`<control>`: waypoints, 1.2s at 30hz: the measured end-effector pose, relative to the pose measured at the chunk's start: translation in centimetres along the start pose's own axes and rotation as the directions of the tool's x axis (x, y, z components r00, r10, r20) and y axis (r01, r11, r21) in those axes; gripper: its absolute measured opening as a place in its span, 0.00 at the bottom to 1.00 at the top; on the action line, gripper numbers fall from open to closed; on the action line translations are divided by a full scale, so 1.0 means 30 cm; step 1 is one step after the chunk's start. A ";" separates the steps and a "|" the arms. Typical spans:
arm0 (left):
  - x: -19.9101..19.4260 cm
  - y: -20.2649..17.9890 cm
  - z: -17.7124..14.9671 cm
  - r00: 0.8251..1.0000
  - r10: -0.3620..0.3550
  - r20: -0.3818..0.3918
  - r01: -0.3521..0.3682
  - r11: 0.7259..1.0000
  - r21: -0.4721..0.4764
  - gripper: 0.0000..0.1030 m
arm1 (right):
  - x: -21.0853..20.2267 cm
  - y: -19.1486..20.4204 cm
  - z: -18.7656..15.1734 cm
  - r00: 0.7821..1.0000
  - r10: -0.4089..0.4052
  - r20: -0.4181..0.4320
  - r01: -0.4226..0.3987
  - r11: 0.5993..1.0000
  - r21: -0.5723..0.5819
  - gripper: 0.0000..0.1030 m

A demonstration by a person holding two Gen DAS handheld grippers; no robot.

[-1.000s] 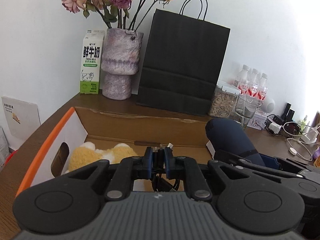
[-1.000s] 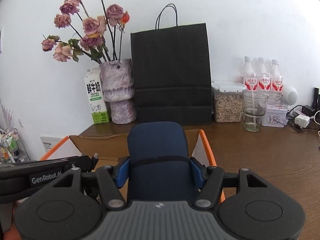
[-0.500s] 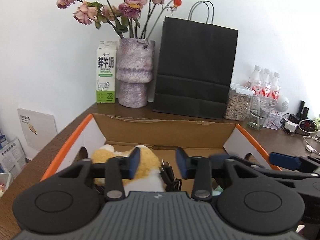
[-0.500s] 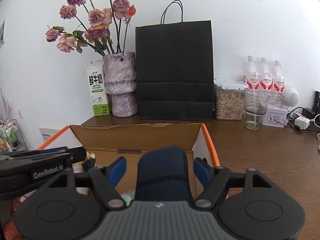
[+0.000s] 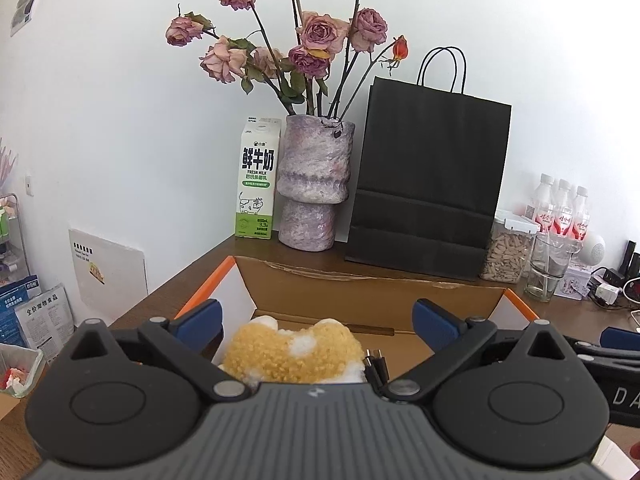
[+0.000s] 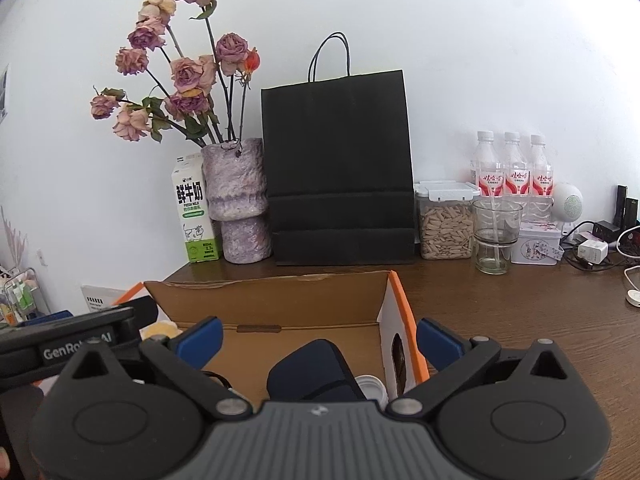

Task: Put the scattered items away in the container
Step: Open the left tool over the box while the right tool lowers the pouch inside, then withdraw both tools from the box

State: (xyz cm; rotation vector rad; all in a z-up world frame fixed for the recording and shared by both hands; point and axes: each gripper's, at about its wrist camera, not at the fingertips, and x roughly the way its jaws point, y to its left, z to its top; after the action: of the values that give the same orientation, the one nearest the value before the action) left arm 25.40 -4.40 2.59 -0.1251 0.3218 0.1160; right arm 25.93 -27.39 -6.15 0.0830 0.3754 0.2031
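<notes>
**Both grippers letting go over the box**

The step in hand looks like a release: best to lift both tools straight up and clear of the walls, so nothing is dragged back out.

The left gripper (image 5: 316, 318) has its jaws opening wide, nothing between the pads; the cable (image 5: 376, 364) and plush toy (image 5: 292, 354) lie below in the cardboard box (image 5: 360, 286), low in the frame.

The right gripper (image 6: 318, 340) is opening too, with the dark blue pouch (image 6: 312, 372) lying free in the box, lower centre. Both tools tilt slightly downward over the near edge.
</notes>
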 end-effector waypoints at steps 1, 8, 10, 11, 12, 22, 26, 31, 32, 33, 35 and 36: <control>-0.002 0.000 -0.002 1.000 -0.001 0.001 0.001 1.000 0.001 1.00 | -0.003 0.001 0.000 1.000 0.000 0.001 0.000 1.000 0.000 1.00; -0.026 0.005 -0.011 1.000 -0.011 0.028 0.011 1.000 0.003 1.00 | -0.025 -0.006 0.002 1.000 0.001 0.017 -0.001 1.000 0.005 1.00; -0.033 0.006 -0.015 0.999 -0.014 0.037 0.013 1.000 0.005 1.00 | -0.030 -0.007 0.001 1.000 -0.001 0.019 0.001 1.000 0.003 1.00; -0.037 0.007 -0.016 0.999 -0.016 0.043 0.016 1.000 0.005 1.00 | -0.034 -0.008 0.000 1.000 -0.001 0.021 0.001 1.000 0.002 1.00; -0.040 0.008 -0.018 0.999 -0.018 0.048 0.017 1.000 0.005 1.00 | -0.037 -0.008 0.000 1.000 0.000 0.022 0.000 1.000 0.001 1.00; -0.076 0.016 -0.039 0.995 -0.039 0.090 0.037 0.999 0.031 1.00 | -0.086 -0.015 -0.012 0.999 0.011 0.045 -0.010 1.000 -0.018 1.00; -0.106 0.017 -0.060 0.992 -0.052 0.112 0.045 0.997 0.066 1.00 | -0.114 -0.024 -0.038 0.999 0.016 0.045 -0.015 0.999 -0.038 1.00; -0.136 0.037 -0.081 0.989 -0.086 0.121 0.076 0.994 0.082 1.00 | -0.136 -0.039 -0.065 0.999 0.031 0.025 -0.030 0.999 -0.044 1.00; -0.142 0.040 -0.087 0.988 -0.091 0.121 0.081 0.993 0.087 1.00 | -0.142 -0.042 -0.070 0.999 0.035 0.025 -0.033 0.999 -0.043 1.00; -0.147 0.042 -0.091 0.988 -0.091 0.121 0.080 0.993 0.092 1.00 | -0.148 -0.044 -0.073 0.999 0.035 0.028 -0.034 0.998 -0.045 1.00; -0.161 0.048 -0.101 0.988 -0.092 0.123 0.079 0.992 0.101 1.00 | -0.165 -0.047 -0.082 0.999 0.034 0.034 -0.032 0.998 -0.052 1.00; -0.167 0.051 -0.105 0.988 -0.091 0.125 0.078 0.992 0.103 1.00 | -0.172 -0.048 -0.085 0.999 0.035 0.037 -0.033 0.998 -0.054 1.00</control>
State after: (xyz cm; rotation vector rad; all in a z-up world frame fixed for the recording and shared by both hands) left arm 19.52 -3.79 1.08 -0.0333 0.1916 0.0239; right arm 20.54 -29.78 -6.85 0.0411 0.3305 0.2448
